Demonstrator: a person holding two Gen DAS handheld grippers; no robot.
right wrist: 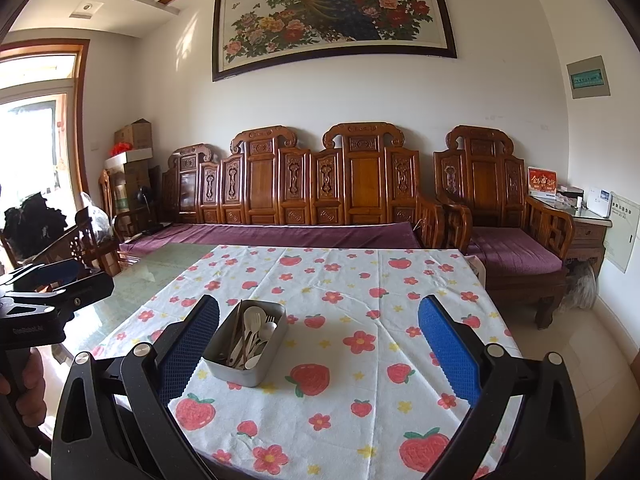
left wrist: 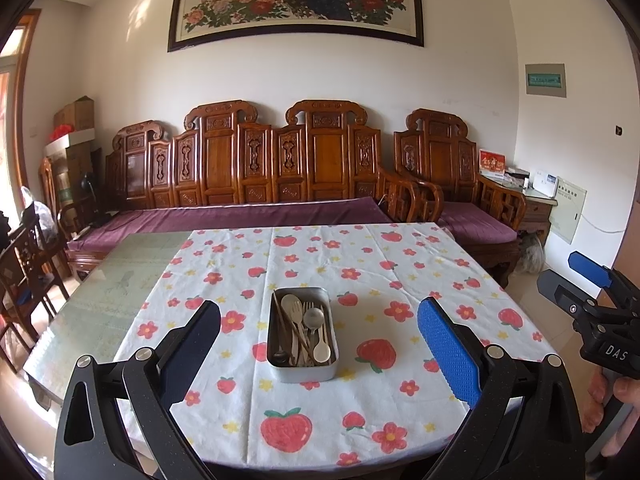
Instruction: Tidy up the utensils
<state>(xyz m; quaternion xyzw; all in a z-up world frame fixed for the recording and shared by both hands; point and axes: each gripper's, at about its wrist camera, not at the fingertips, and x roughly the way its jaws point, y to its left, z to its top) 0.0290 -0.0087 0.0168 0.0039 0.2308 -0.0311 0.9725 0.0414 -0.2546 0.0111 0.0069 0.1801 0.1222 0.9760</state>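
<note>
Two black handheld grippers with blue textured finger pads hover above a dining table, both spread wide and gripping nothing. The left gripper (left wrist: 318, 344) frames a rectangular grey metal tin (left wrist: 303, 334) between its fingers; the right gripper (right wrist: 318, 344) hangs beside it, the same tin (right wrist: 247, 344) lying just inside its left finger. The tin sits on a white tablecloth printed with red strawberries and flowers (left wrist: 360, 272), near the cloth's middle. Inside it lie the utensils — pale spoons (left wrist: 316, 318), a fork, dark wooden chopsticks (left wrist: 286, 322) — loosely piled lengthwise. A hand (right wrist: 24, 384) grips the left tool's handle at the edge of the right camera's view. To the cloth's left, the table's bare glass top (left wrist: 108, 292) shows. Beyond stands a carved wooden bench with purple cushions (left wrist: 248, 168), a matching armchair (right wrist: 500, 200) beside it, under a framed peacock-and-peony painting (right wrist: 332, 16).
</note>
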